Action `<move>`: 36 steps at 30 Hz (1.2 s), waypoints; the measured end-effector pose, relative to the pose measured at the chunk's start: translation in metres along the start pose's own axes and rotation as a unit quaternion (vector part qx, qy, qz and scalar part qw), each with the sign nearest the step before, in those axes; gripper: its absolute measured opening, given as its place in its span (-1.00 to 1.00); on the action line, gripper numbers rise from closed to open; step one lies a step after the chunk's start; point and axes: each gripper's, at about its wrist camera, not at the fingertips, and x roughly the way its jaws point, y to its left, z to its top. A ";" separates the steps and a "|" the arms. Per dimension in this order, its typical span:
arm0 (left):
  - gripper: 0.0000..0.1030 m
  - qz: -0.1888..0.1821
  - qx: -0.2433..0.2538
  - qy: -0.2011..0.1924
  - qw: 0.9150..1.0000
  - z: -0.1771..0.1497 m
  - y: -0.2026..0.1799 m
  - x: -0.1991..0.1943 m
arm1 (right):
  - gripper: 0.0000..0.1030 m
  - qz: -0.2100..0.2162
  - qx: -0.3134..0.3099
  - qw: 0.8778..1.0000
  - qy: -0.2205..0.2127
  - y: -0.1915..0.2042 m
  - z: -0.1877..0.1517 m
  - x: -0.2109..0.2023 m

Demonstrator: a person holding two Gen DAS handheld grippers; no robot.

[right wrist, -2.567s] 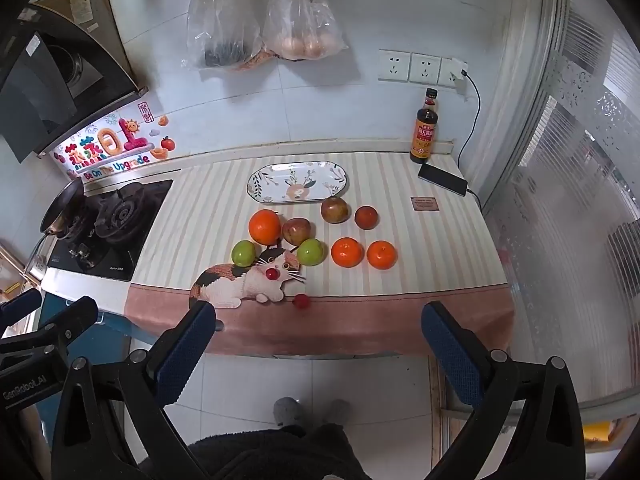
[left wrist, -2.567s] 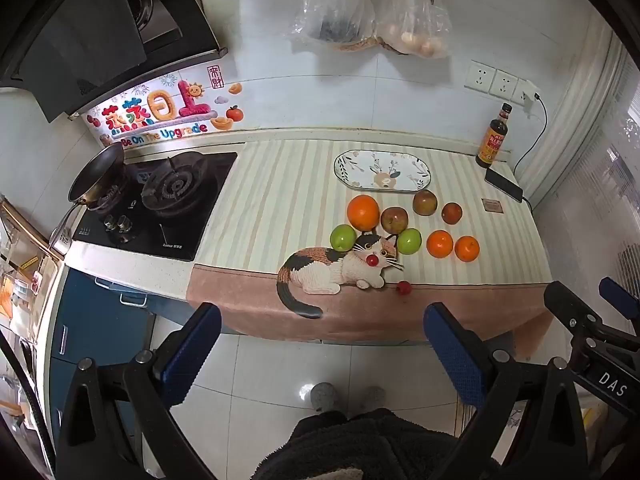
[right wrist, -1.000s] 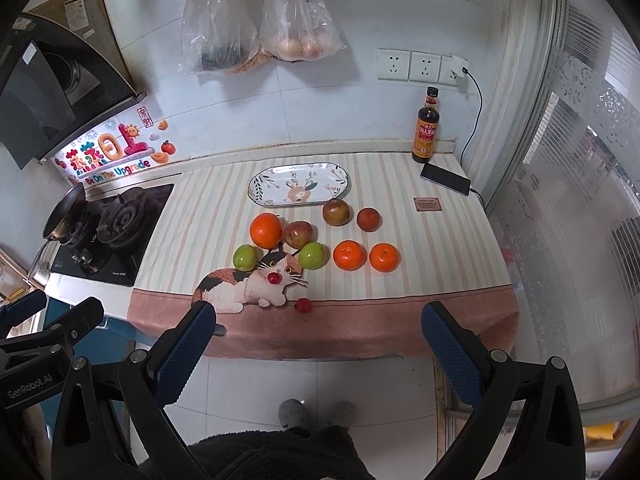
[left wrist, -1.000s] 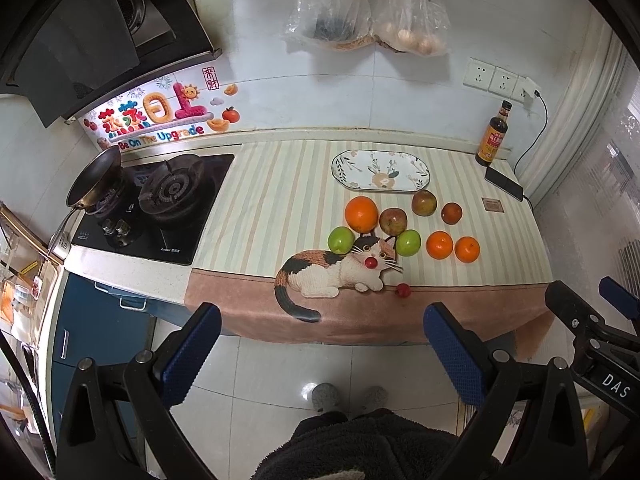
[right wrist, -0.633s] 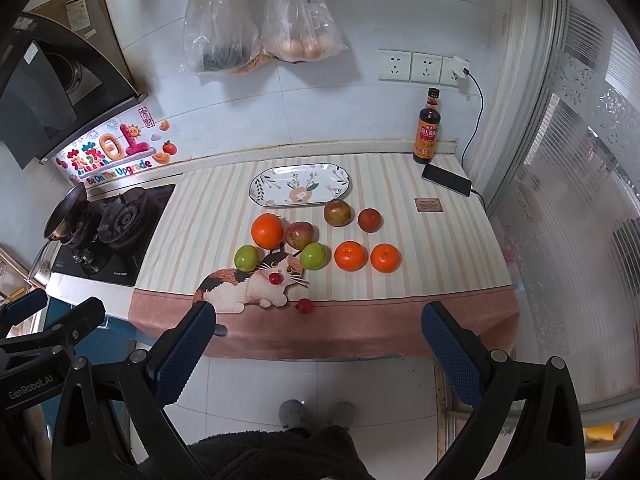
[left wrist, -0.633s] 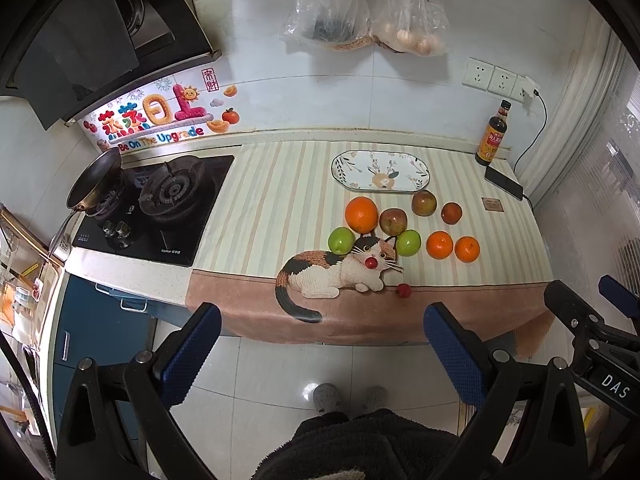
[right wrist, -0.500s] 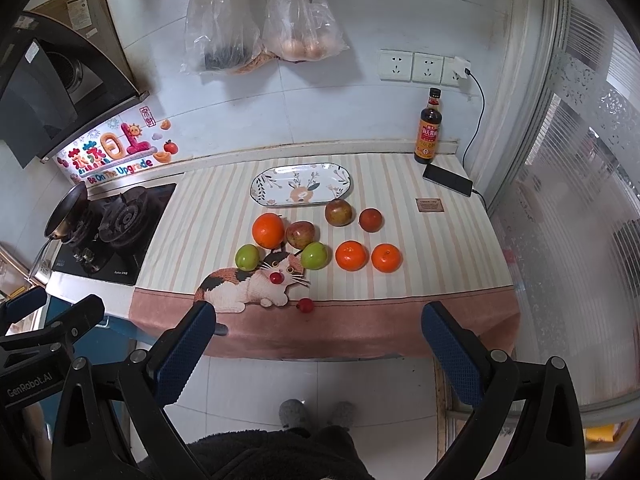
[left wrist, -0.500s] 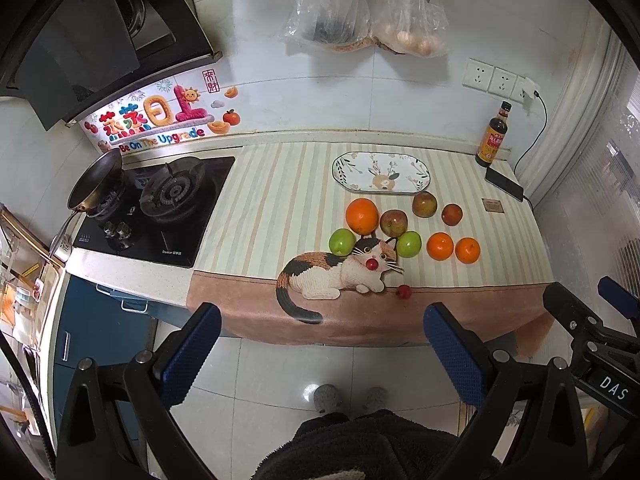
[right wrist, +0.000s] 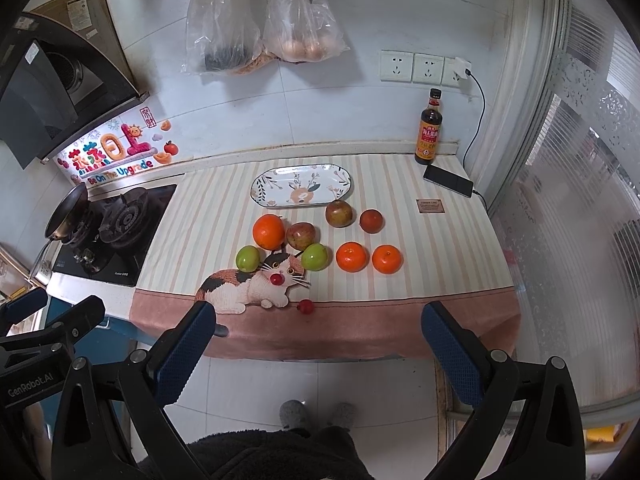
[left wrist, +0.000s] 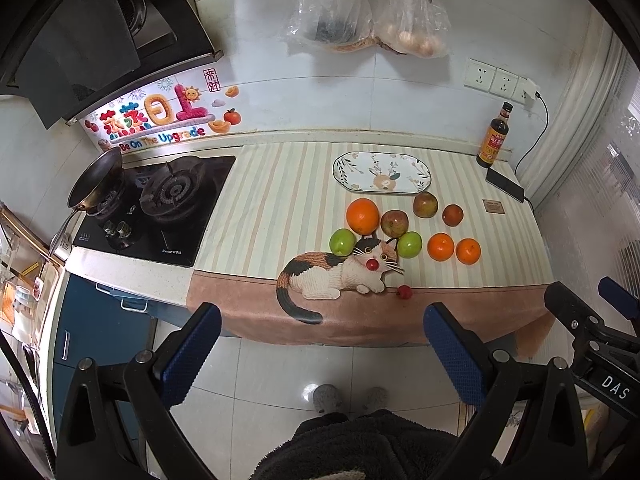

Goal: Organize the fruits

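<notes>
Two grippers hang over the floor in front of the counter, well short of the fruit. The left gripper [left wrist: 322,354] has its blue pads spread wide with nothing between them, and the right gripper [right wrist: 320,354] is splayed the same way, empty. Ahead of both, on the striped cloth [right wrist: 200,232], sit the large orange [right wrist: 269,232], two green apples [right wrist: 247,258] [right wrist: 315,256], three reddish apples [right wrist: 302,235] [right wrist: 339,213] [right wrist: 371,221] and two small oranges [right wrist: 351,256] [right wrist: 387,259]. One small red fruit [right wrist: 276,279] rests on the cat picture's [right wrist: 256,286] face, another [right wrist: 306,306] lies near the cloth's front edge. The oval plate [right wrist: 344,188] lies behind the fruit, bare.
</notes>
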 end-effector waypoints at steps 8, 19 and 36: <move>1.00 -0.002 -0.001 0.001 1.000 -0.001 0.002 -0.001 | 1.00 0.001 -0.003 1.000 0.000 0.002 0.001 0.000; 1.00 0.002 -0.003 -0.020 1.000 0.010 0.007 0.014 | 1.00 0.012 0.027 0.999 -0.016 -0.005 0.009 0.010; 1.00 -0.025 0.023 0.132 0.991 0.101 -0.002 0.246 | 1.00 0.052 0.177 0.978 0.101 -0.063 0.041 0.220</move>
